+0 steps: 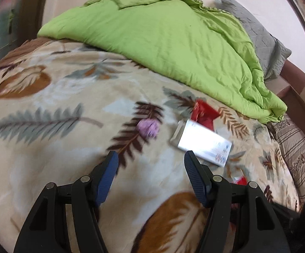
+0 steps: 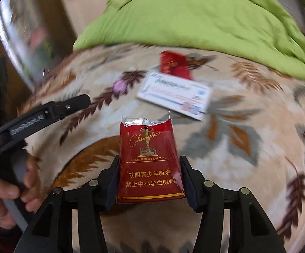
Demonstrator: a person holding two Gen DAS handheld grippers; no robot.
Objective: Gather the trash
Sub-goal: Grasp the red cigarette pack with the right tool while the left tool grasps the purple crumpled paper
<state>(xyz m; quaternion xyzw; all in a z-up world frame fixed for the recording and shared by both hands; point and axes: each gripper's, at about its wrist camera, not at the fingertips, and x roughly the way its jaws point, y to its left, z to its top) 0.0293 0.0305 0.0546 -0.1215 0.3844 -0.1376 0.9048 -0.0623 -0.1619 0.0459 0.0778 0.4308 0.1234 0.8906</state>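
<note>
My right gripper (image 2: 150, 158) is shut on a torn-open red cigarette pack (image 2: 150, 164), held upright above the bed with foil showing at its top. Beyond it on the floral blanket (image 2: 247, 147) lie a white flat box (image 2: 175, 94), a second red packet (image 2: 173, 64) and a purple crumpled wad (image 2: 118, 86). My left gripper (image 1: 150, 155) stands open over the blanket with nothing between its fingers. Just ahead of it are the purple wad (image 1: 148, 128), the white box (image 1: 203, 142) and the red packet (image 1: 204, 113). The left gripper (image 2: 87, 101) also shows from the side, held by a hand (image 2: 5, 196).
A green quilt (image 1: 163, 35) is heaped across the far half of the bed, with a grey pillow (image 1: 264, 42) behind it. A striped cloth (image 1: 299, 149) hangs at the bed's right edge. A brown wooden panel (image 2: 53, 10) stands at the left.
</note>
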